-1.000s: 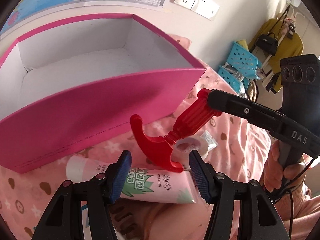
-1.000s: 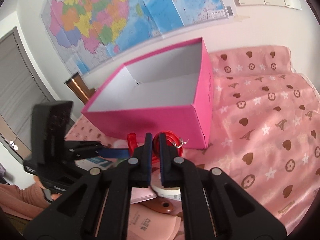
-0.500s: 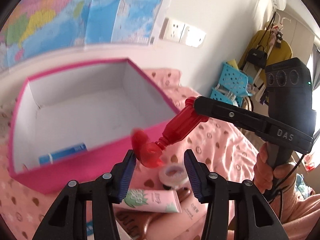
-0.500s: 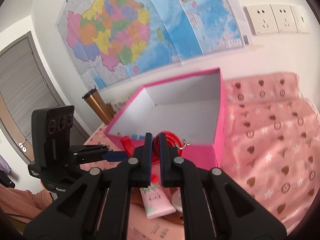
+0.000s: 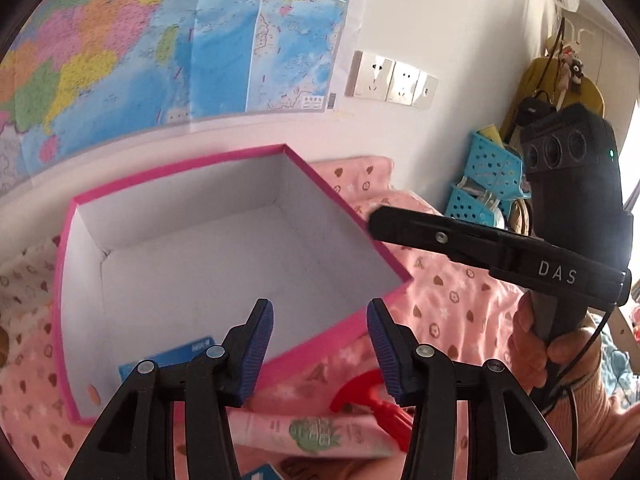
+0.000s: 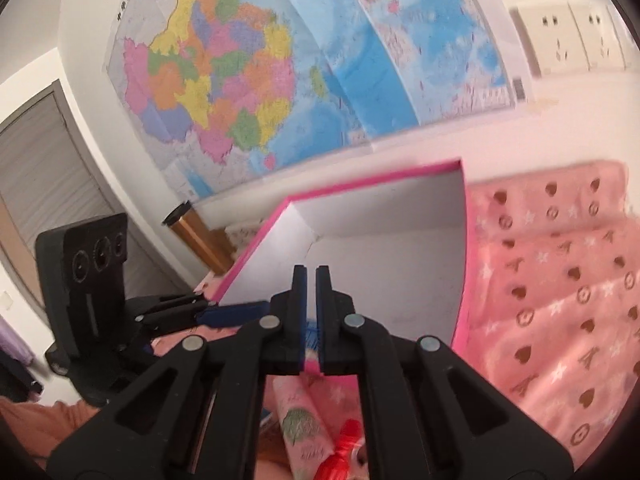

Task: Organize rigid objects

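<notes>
Red plastic tool (image 5: 372,402), likely stiff and light, lay at 6 o'clock; shaft grips best; left gripper (image 5: 320,334) apart, right gripper (image 6: 311,308) together, empty.

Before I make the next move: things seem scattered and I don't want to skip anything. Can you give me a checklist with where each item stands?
1. Right tool free: ok, jaws shut with nothing between them.
2. Left tool free: ok, jaws apart and just been closing, with nothing between them.
3. Red plastic object in the pink box: not ok, it lies on the bedspread outside the near wall.
4. Pink tube in the box: not ok, it lies outside, beside the red object.
5. Room in the box: ok, only a blue packet shows, in the near corner.
</notes>
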The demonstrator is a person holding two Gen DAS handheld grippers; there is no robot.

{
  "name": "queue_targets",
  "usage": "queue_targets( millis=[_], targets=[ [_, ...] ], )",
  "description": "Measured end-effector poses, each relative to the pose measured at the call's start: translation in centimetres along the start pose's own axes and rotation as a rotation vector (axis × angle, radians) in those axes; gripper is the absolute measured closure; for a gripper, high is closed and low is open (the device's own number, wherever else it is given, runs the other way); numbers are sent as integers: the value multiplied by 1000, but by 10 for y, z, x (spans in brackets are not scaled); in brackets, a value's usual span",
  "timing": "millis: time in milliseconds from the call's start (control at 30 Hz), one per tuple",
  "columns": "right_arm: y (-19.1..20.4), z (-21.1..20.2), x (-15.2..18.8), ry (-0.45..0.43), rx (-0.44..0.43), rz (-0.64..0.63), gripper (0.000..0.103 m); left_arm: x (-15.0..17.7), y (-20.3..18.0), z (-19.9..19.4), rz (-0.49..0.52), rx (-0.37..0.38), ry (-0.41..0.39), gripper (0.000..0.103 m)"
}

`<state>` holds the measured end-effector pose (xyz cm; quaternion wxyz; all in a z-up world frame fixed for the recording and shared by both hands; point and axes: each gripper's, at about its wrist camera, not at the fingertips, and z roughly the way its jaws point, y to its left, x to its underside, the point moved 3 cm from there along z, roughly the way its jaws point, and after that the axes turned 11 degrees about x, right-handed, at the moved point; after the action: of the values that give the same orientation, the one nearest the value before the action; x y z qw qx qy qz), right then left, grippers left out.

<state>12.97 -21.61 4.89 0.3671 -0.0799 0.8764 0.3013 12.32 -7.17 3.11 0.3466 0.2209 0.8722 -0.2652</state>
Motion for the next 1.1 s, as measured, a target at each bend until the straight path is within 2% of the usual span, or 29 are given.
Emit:
queue_targets(
  millis=[133, 200, 233, 333, 400, 600, 767, 967, 1033, 1100],
  targets=[
    [-4, -8, 39, 85, 38, -57, 91, 21, -7, -4, 34, 20, 9, 54],
    [-9, -9, 61, 142, 52, -65, 79, 30, -10, -4, 55, 15, 18, 53],
    [-11, -9, 71, 156, 65, -64, 76, 35, -11, -1, 53, 25, 29, 53],
    [-16, -9, 98, 222, 52, -43, 75, 46, -9, 9, 44, 35, 65, 53],
    [-17, -7, 112, 254, 35, -20, 68, 52, -8, 16, 30, 42, 89, 53],
    [-18, -14, 139, 272, 12, 23, 64, 66, -2, 38, 1, 42, 147, 53],
    [-16, -27, 149, 263, 3, 20, 64, 67, -1, 52, -11, 64, 177, 53],
    [-19, -20, 153, 263, 1, 37, 65, 66, -5, 72, -18, 114, 236, 53],
    [-22, -21, 154, 259, 2, 38, 71, 67, -6, 78, -25, 133, 258, 53],
    [-26, -22, 151, 252, -5, 45, 81, 68, -6, 81, -30, 146, 270, 53]
  ],
)
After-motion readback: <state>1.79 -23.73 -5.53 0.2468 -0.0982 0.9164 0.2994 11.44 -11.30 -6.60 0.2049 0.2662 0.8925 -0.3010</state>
